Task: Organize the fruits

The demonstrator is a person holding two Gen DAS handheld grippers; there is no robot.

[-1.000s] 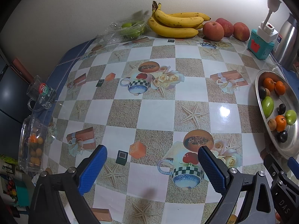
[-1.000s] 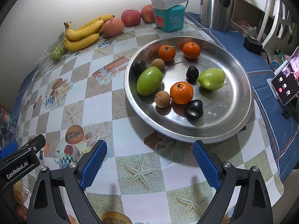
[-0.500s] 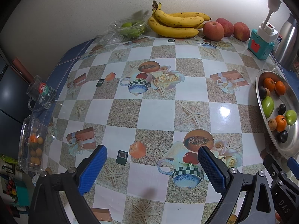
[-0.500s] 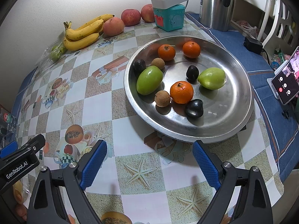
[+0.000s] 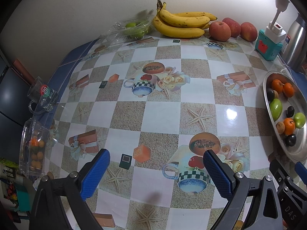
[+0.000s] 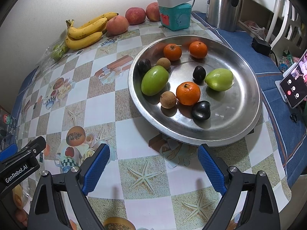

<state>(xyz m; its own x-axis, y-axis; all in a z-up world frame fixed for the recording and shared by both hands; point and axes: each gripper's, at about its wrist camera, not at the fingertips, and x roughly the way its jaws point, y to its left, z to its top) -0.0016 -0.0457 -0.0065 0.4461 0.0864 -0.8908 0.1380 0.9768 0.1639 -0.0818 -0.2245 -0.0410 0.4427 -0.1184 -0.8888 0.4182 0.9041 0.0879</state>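
Note:
A steel tray (image 6: pixel 239 126) holds three oranges, two green fruits (image 6: pixel 154 80), two brown longans and three dark plums; it also shows at the right of the left wrist view (image 5: pixel 268 103). Bananas (image 5: pixel 180 24) and three apples (image 5: pixel 219 31) lie along the back wall, also in the right wrist view (image 6: pixel 84 34). My right gripper (image 6: pixel 153 164) is open and empty just in front of the tray. My left gripper (image 5: pixel 156 169) is open and empty over the tablecloth, left of the tray.
A clear box of green fruit (image 5: pixel 134 29) sits left of the bananas. A clear box of small oranges (image 5: pixel 33 149) and a glass mug (image 5: pixel 43 95) stand at the table's left edge. A teal box with a power strip (image 6: pixel 175 9), a steel kettle (image 6: pixel 223 3) and a phone (image 6: pixel 295 88) stand right.

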